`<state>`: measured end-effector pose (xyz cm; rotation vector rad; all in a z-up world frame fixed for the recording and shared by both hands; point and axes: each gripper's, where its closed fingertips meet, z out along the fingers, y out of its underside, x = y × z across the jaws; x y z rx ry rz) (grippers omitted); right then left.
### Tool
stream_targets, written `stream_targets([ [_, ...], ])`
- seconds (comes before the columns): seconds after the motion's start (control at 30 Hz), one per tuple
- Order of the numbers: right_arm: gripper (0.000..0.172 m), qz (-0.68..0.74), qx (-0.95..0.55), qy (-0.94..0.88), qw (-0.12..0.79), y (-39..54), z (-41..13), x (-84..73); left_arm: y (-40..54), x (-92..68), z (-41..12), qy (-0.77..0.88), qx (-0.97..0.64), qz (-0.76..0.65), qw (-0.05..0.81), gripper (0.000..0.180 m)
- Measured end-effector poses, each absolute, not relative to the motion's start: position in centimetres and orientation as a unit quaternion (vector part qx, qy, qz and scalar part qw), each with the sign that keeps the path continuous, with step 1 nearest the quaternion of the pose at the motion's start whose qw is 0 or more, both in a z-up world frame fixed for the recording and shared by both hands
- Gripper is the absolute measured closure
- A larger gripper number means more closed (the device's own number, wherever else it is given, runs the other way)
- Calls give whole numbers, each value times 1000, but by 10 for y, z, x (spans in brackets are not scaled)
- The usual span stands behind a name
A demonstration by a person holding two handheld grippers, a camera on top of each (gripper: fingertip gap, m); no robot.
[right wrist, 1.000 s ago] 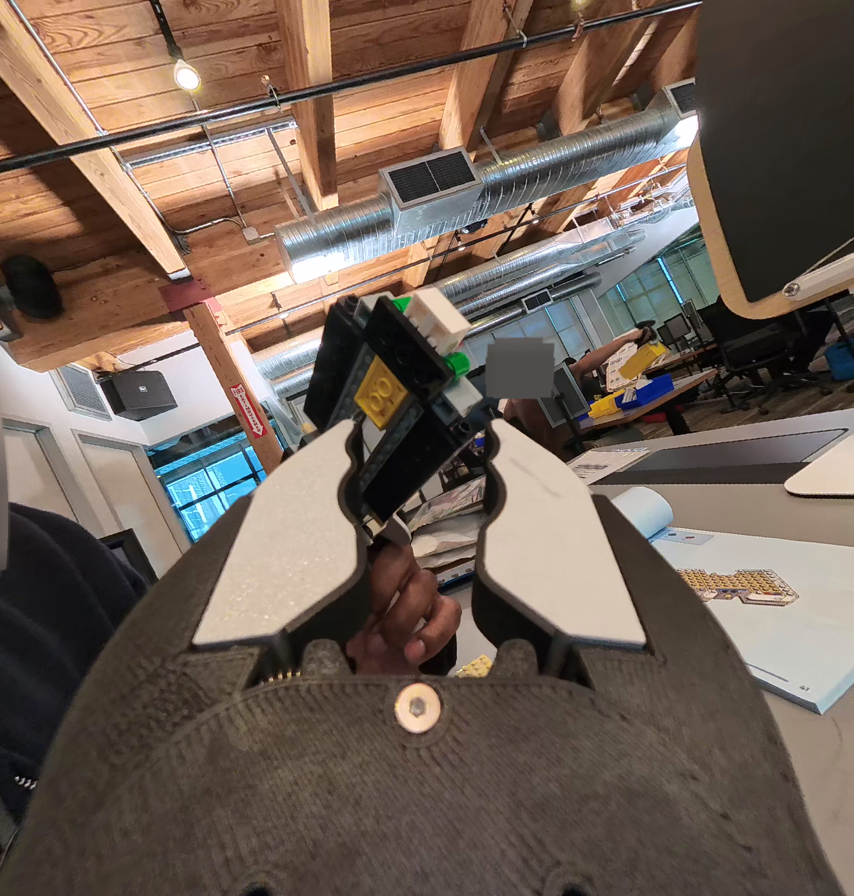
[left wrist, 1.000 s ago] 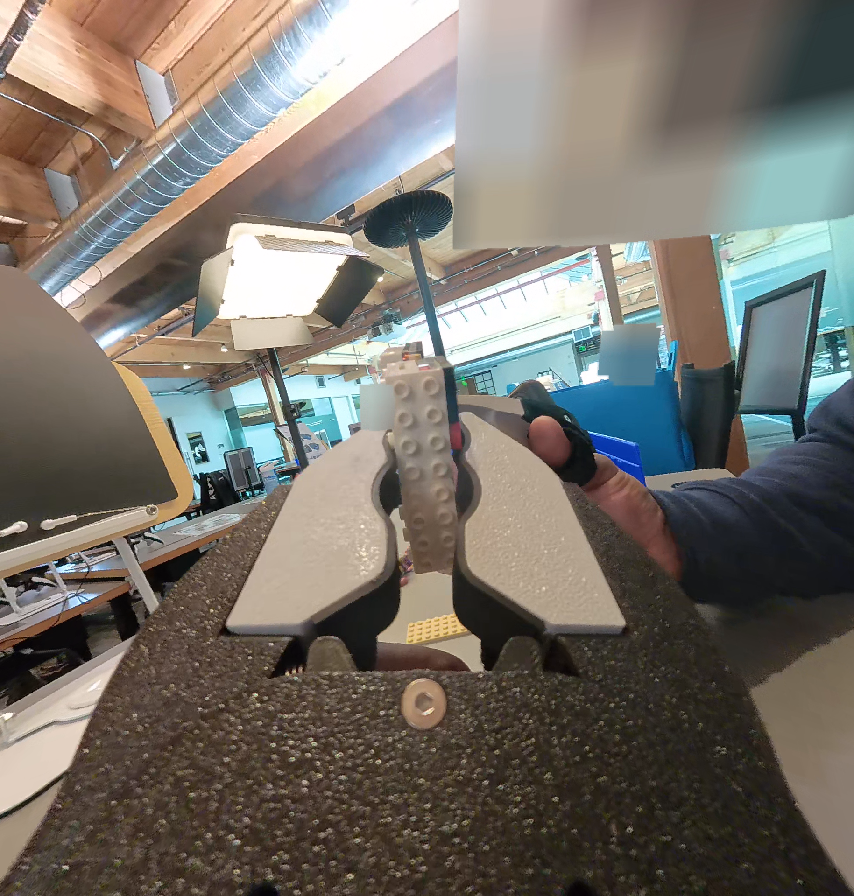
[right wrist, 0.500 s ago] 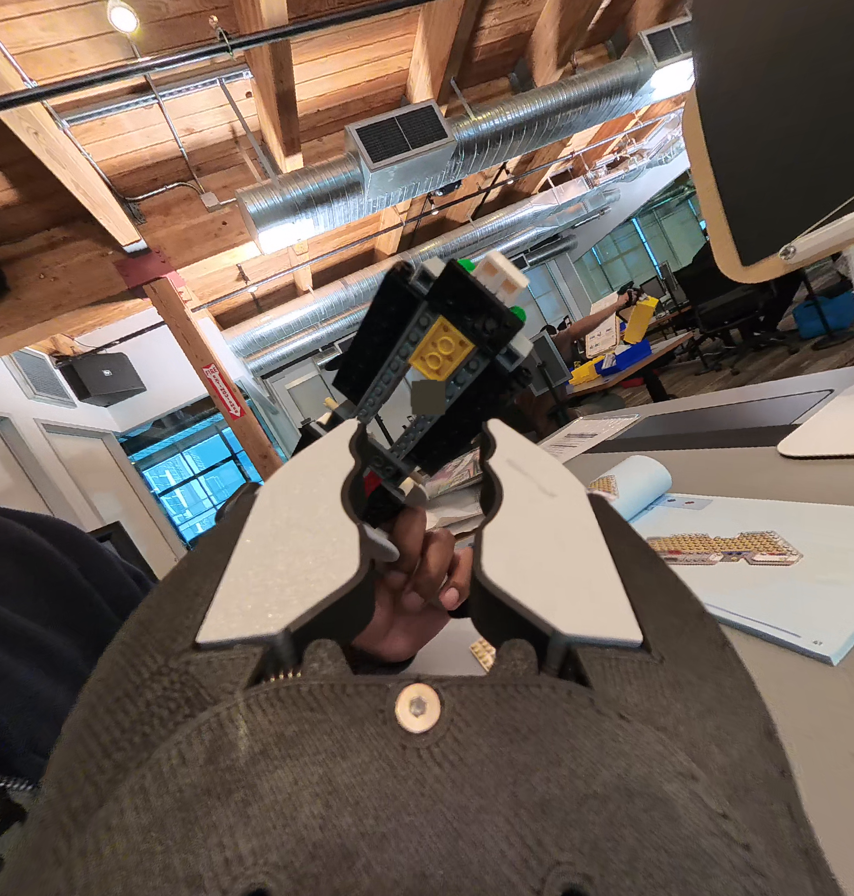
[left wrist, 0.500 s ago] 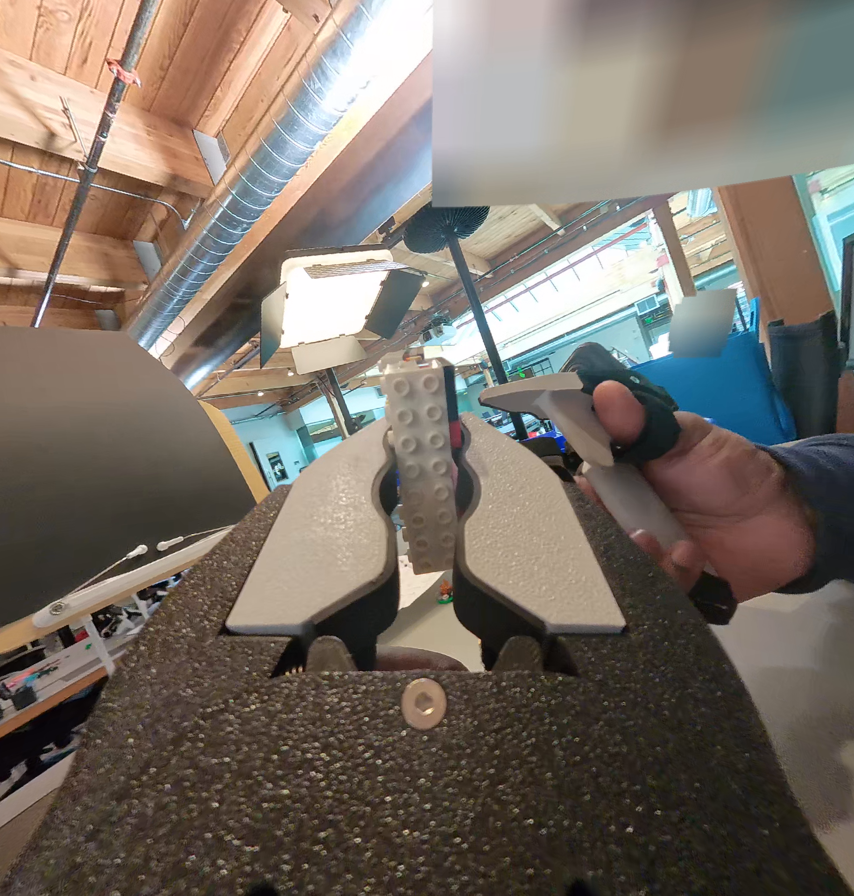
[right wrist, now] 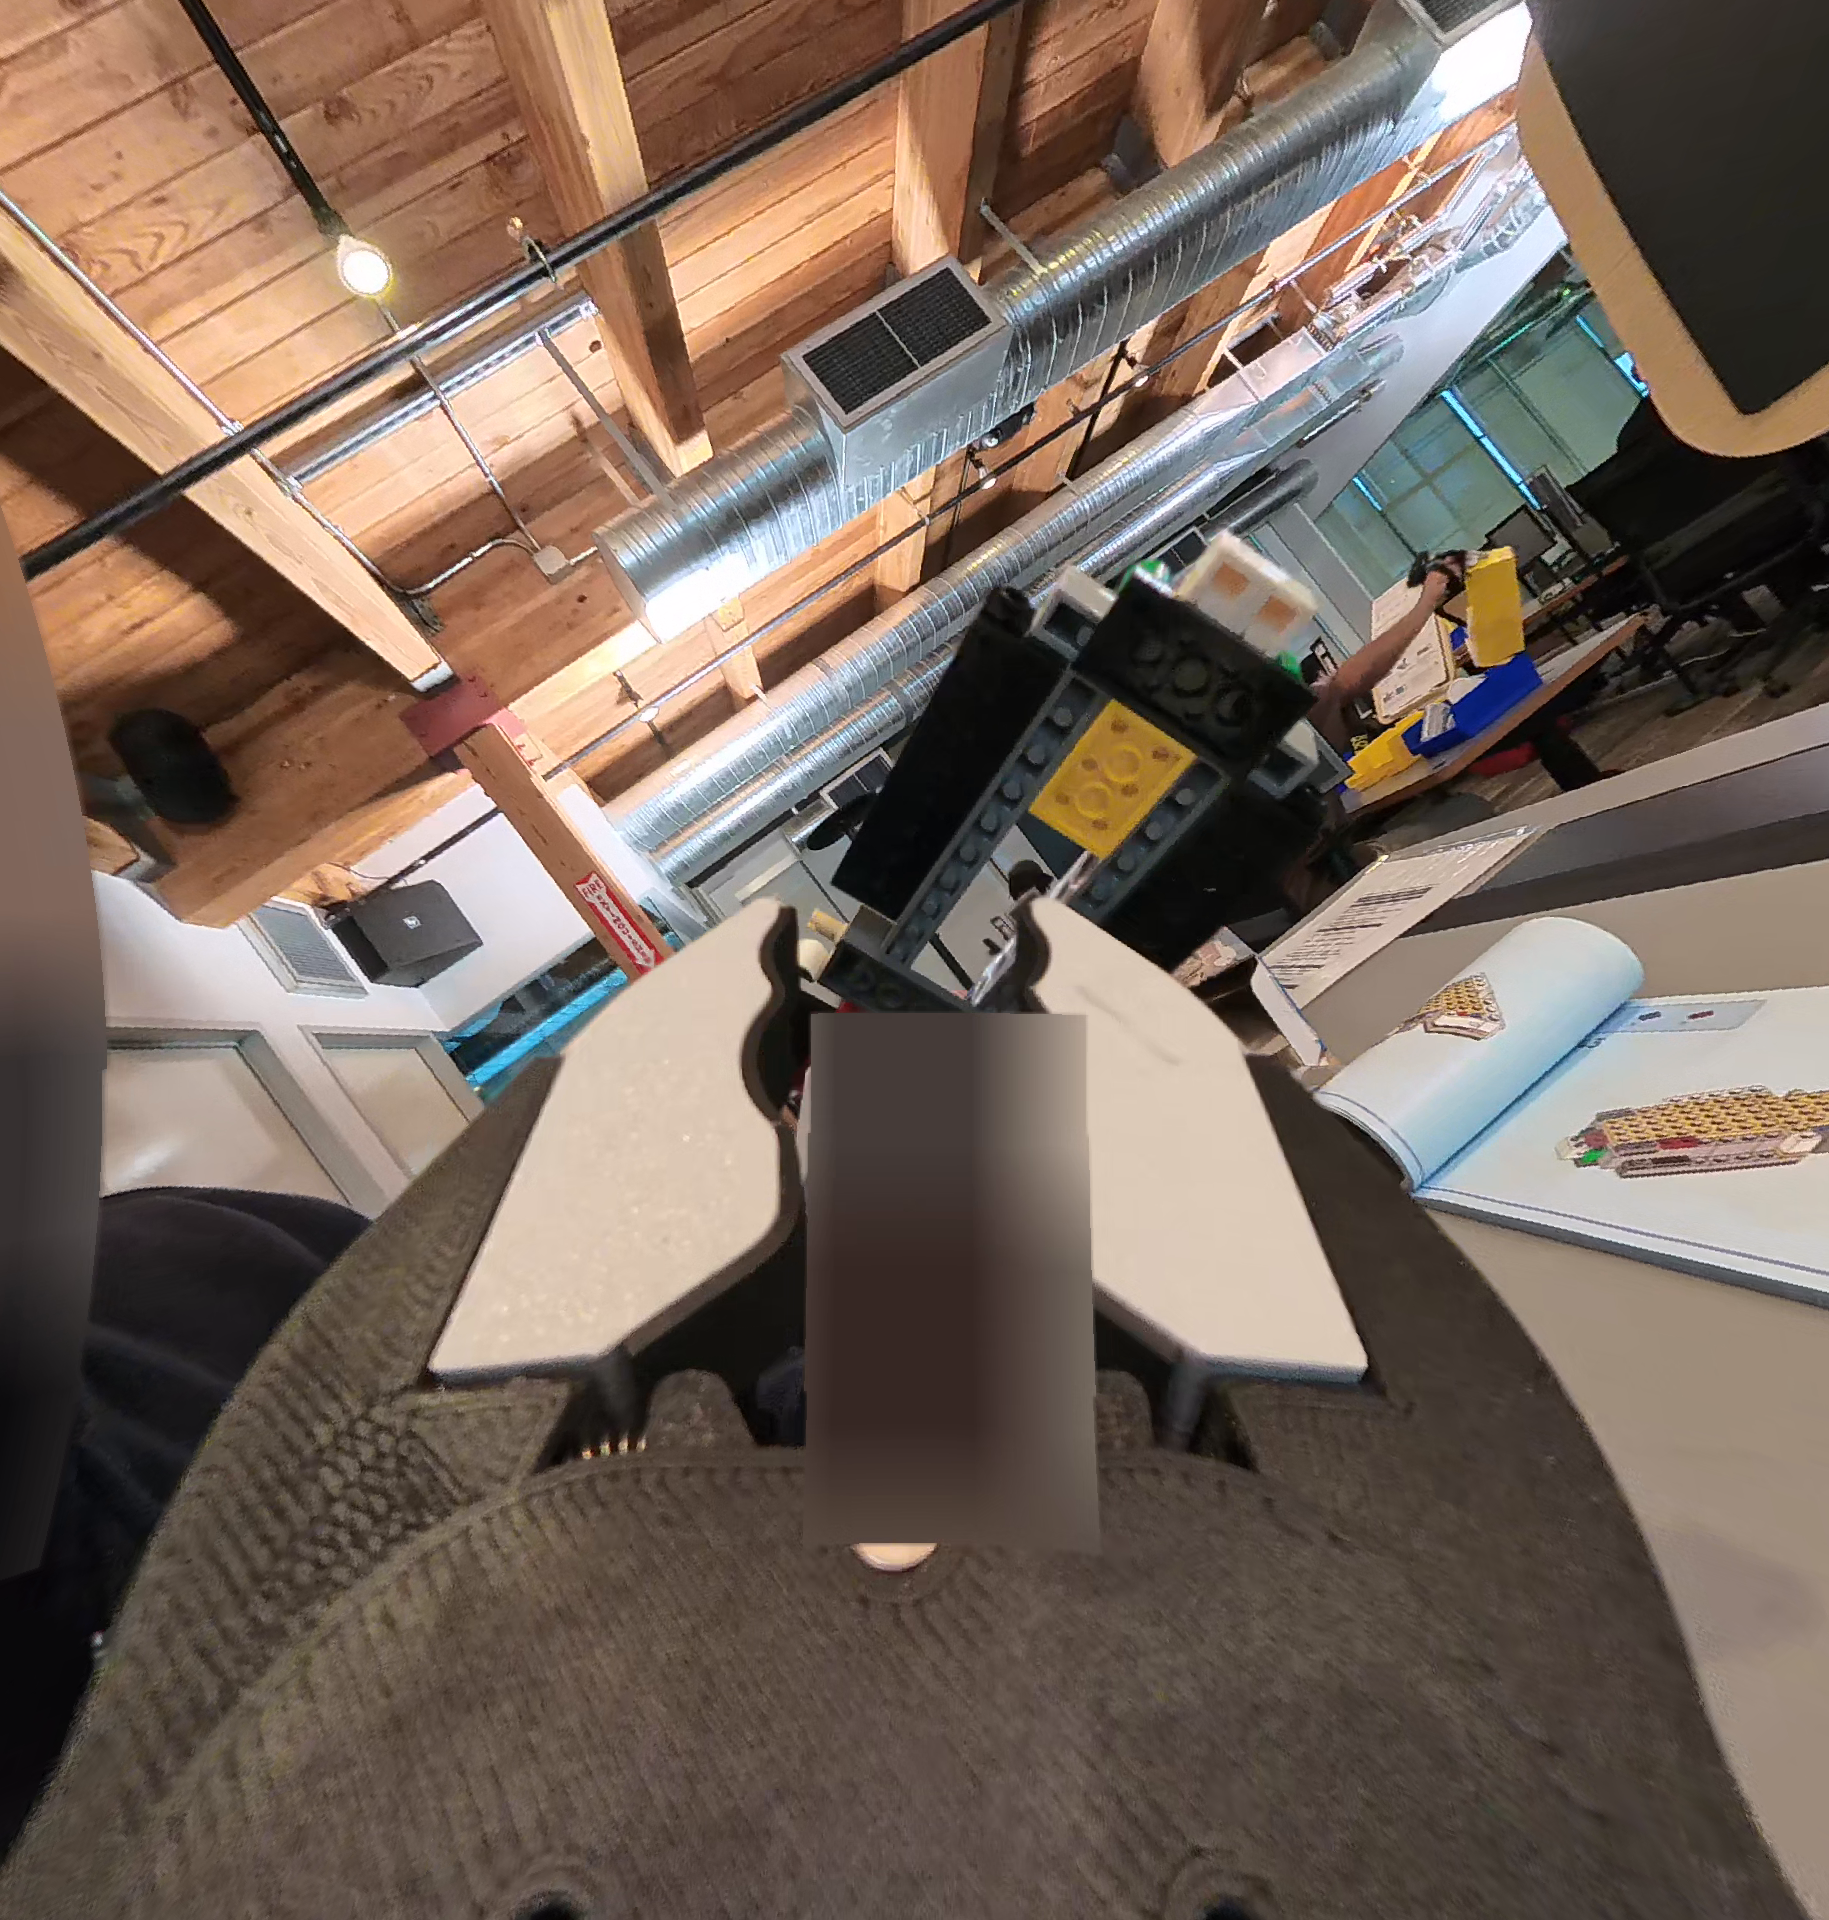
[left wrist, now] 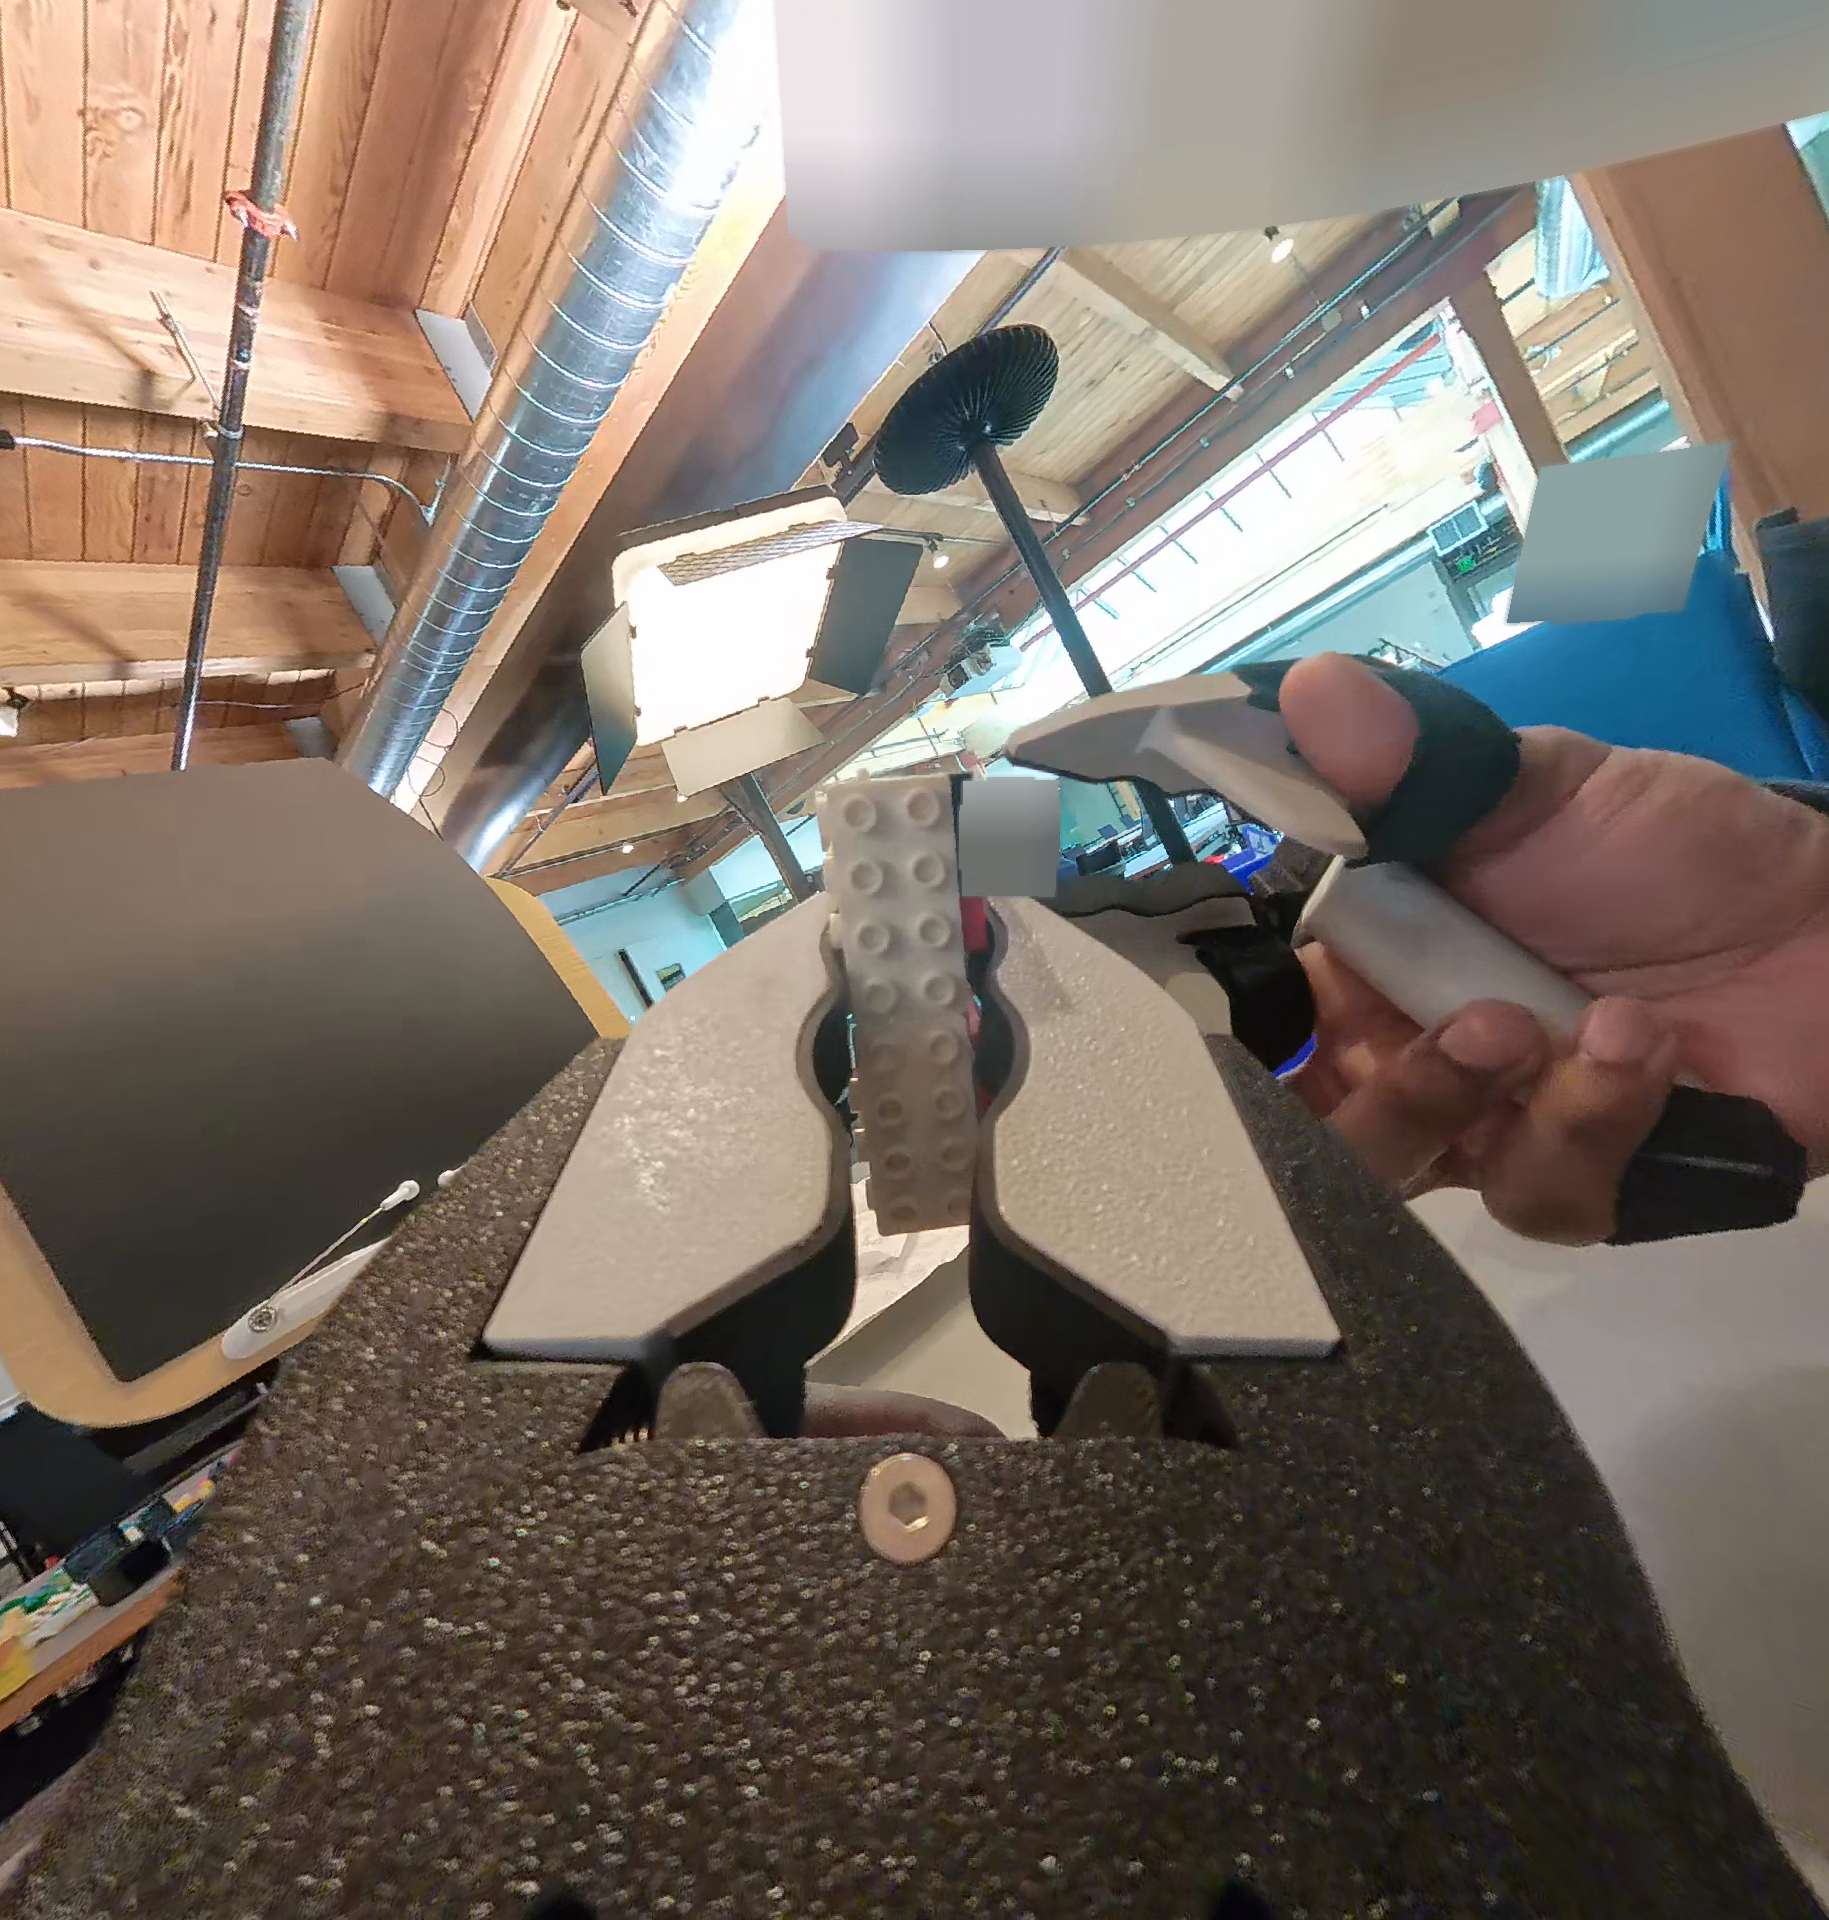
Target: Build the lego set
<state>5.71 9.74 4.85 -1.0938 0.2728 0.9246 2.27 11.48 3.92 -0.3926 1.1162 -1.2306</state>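
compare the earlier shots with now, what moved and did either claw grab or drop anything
The right claw, gripped by a hand, has swung in from the side until its fingers stand right beside the brick assembly. In its own view the black and yellow end now sits between its fingertips, which have drawn in; whether they press on it I cannot tell. The left claw stayed clamped on the assembly's pale studded plate throughout. Nothing was dropped.
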Motion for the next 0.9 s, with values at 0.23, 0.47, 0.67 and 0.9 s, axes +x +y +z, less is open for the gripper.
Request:
stream_targets([
  [0.23,141,426,-494,148,744,100,45,64,112,22,38,494,-167,-540,660,161],
  [0.47,149,454,-481,167,731,102,41,67,108,22,36,499,-161,-539,659,161],
  [0.67,151,468,-453,162,742,96,48,68,107,22,36,498,-159,-537,662,161],
  [0.9,147,487,-435,157,741,94,52,66,106,22,34,503,-153,-529,666,161],
])
